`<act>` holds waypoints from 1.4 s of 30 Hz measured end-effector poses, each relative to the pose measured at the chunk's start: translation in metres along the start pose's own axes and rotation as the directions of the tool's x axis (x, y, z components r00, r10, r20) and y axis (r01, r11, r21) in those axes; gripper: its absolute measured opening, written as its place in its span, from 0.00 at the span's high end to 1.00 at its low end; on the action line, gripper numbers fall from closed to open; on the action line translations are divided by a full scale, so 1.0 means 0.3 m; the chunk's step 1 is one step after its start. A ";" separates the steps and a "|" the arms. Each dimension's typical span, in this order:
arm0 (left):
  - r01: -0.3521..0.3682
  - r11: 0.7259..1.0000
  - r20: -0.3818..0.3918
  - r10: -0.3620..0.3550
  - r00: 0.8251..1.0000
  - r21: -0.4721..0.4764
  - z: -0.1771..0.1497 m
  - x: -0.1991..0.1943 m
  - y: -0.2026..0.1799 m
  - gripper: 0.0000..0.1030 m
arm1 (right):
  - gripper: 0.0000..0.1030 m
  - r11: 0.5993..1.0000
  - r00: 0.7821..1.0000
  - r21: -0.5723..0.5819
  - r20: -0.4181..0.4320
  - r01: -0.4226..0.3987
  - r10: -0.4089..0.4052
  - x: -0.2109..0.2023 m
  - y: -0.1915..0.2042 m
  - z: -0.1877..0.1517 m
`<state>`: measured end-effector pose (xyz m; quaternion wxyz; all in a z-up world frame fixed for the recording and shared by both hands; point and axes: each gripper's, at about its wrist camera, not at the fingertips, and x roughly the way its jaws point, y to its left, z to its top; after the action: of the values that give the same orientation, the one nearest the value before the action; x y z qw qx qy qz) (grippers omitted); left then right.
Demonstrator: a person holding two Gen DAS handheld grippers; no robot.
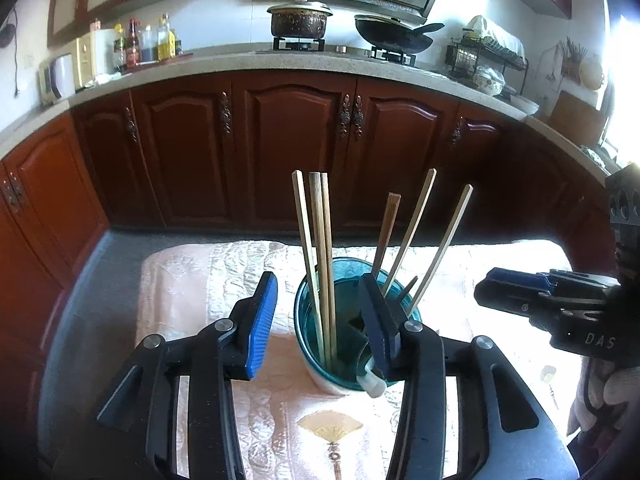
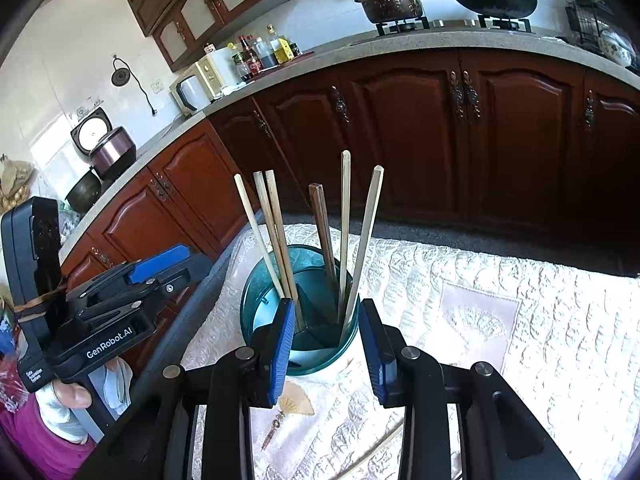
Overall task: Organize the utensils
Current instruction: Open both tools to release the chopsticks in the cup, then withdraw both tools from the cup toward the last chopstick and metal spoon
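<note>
A teal utensil holder point(image 1: 306, 332) point(image 2: 260, 300) with a white base stands on a pale quilted cloth point(image 1: 192, 280) point(image 2: 500, 320). Several wooden chopsticks point(image 1: 320, 240) point(image 2: 276, 232) stand upright in it, fanned into two bunches. My left gripper point(image 1: 320, 320) is open just in front of the holder, and its right finger point(image 1: 376, 328) overlaps the near rim. Nothing is pressed between its blue pads. My right gripper point(image 2: 328, 340) point(image 1: 520, 296) is also open, close before the holder, with its pads apart and free. In the right wrist view my left gripper point(image 2: 160, 272) comes in from the left.
Dark red cabinets point(image 1: 288, 140) under a stone counter point(image 1: 240, 60) curve behind the table. A pot point(image 1: 298, 20), a wok point(image 1: 392, 34), bottles point(image 1: 148, 44) and a dish rack point(image 1: 484, 60) sit on the counter. A gloved hand point(image 1: 608, 392) holds the right gripper.
</note>
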<state>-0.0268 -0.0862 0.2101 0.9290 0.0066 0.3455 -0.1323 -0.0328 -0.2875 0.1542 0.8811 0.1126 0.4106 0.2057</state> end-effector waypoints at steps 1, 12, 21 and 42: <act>-0.004 1.000 0.003 0.004 1.000 0.000 -0.003 -0.006 0.003 0.60 | 0.70 1.000 1.000 -0.002 0.000 0.000 0.000 -0.004 0.005 -0.005; -0.043 0.999 0.026 0.043 0.999 -0.003 -0.060 -0.082 0.013 0.59 | 0.69 1.000 1.000 -0.024 -0.008 0.007 -0.007 -0.037 0.037 -0.075; -0.077 0.997 0.033 0.076 0.997 0.023 -0.136 -0.116 0.006 0.59 | 0.68 1.000 0.999 -0.010 -0.031 0.018 -0.019 -0.048 0.044 -0.134; -0.089 0.995 -0.004 0.089 0.996 0.039 -0.264 -0.144 -0.024 0.59 | 0.67 1.000 0.996 -0.015 -0.082 0.015 -0.016 -0.060 0.063 -0.235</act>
<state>-0.1107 -0.0745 0.1783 0.9326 0.0406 0.3452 -0.0974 -0.1027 -0.2768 0.1285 0.8658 0.0945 0.4459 0.2063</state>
